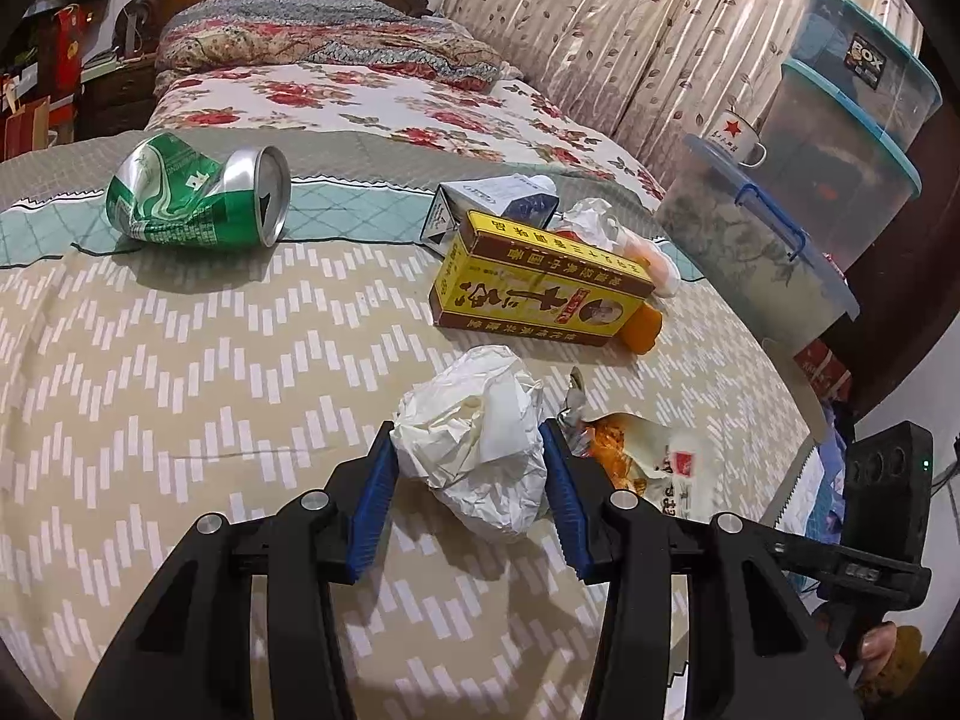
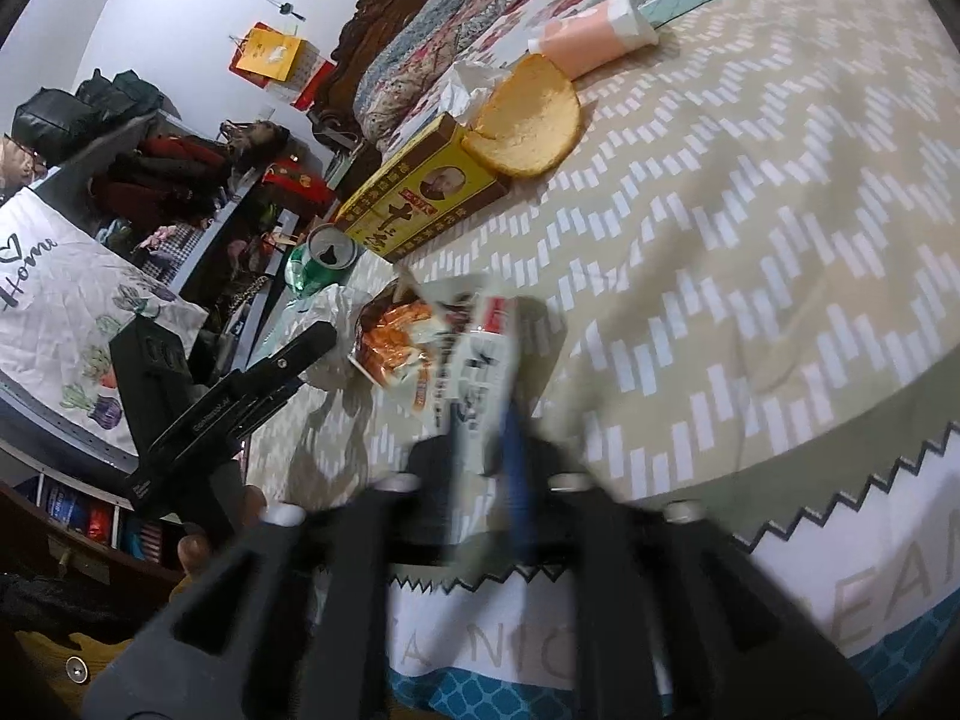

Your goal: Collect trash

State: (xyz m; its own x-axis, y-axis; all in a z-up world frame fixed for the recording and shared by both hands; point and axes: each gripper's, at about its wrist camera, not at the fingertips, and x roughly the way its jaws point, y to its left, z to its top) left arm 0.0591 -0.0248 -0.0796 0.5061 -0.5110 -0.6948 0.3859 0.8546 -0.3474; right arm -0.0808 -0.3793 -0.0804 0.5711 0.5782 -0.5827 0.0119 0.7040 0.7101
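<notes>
**Hand-held grippers closing on two pieces of bed litter**

The left hand-held gripper is seen set around a crumpled white paper wad, its blue pads just at the wad's two sides; whether the wad is already squeezed cannot be told. The right hand-held gripper is blurred, but its jaws appear nearly closed on the edge of a torn snack wrapper, which lies just beside the wad.

For a sound pickup, the wad should be pinched through its bulk rather than by a loose fold, and lifted straight up so the neighbouring wrapper is not dragged. The wrapper is thin and slippery by the look of it, so a deep bite is judged safer than a hold on the rim.

Further out on the bed cover, more trash is left: a crushed green can, a yellow box, a small blue-and-white carton, and, in the right view, a bread piece and a pink tube. Stacked plastic bins stand beside the bed, with patterned curtains behind.
</notes>
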